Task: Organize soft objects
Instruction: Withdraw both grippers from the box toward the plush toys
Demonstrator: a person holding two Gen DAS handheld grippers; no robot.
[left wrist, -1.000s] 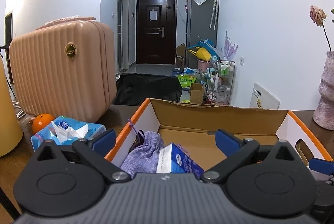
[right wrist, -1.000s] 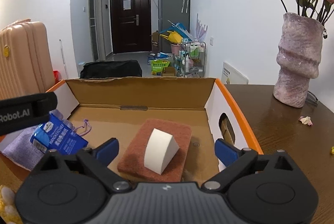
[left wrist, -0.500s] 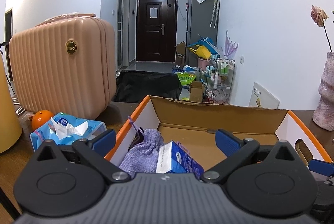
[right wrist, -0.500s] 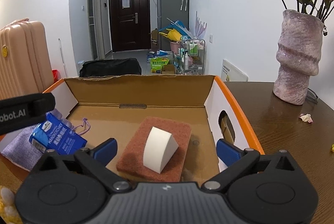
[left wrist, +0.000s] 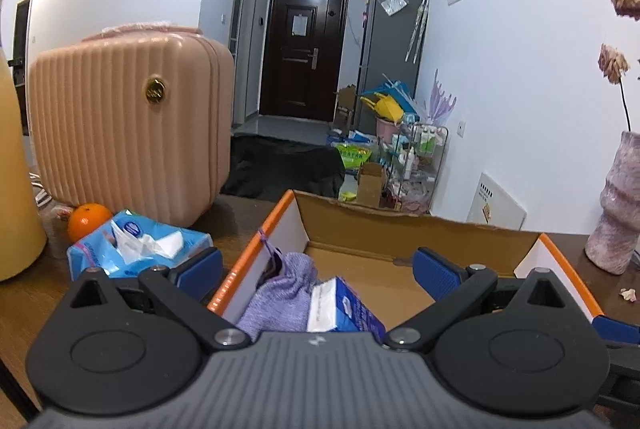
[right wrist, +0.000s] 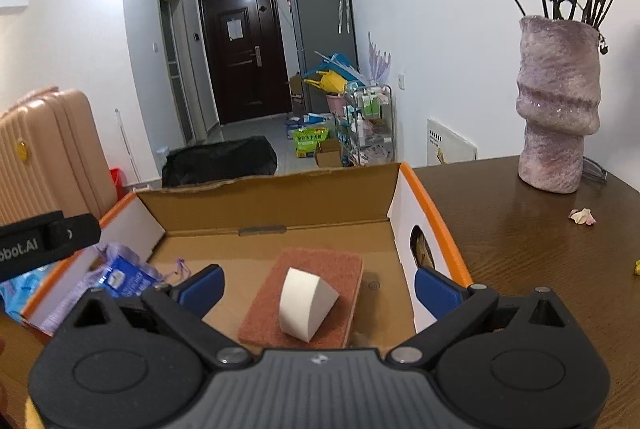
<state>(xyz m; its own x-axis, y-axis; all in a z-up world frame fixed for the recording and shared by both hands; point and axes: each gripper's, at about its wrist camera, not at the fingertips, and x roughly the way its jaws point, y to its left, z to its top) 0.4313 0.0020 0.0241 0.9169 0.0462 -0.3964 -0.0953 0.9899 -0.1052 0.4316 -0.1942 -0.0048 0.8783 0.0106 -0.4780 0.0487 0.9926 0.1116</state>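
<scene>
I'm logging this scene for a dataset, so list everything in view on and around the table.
cardboard box: 1, brown with orange rim, table centre
scouring pad: 1, rust-brown, flat in box
sponge wedge: 1, white, on the pad
cloth pouch: 1, lilac, box's left end
tissue pack: 1, blue-white, on the pouch
wet-wipes pack: 1, blue, left of box
orange: 1, beside the wipes
suitcase: 1, pink, behind the wipes
vase: 1, mauve, with dried roses, right of box
left gripper: open, over box's left end
right gripper: open, over the sponge
</scene>
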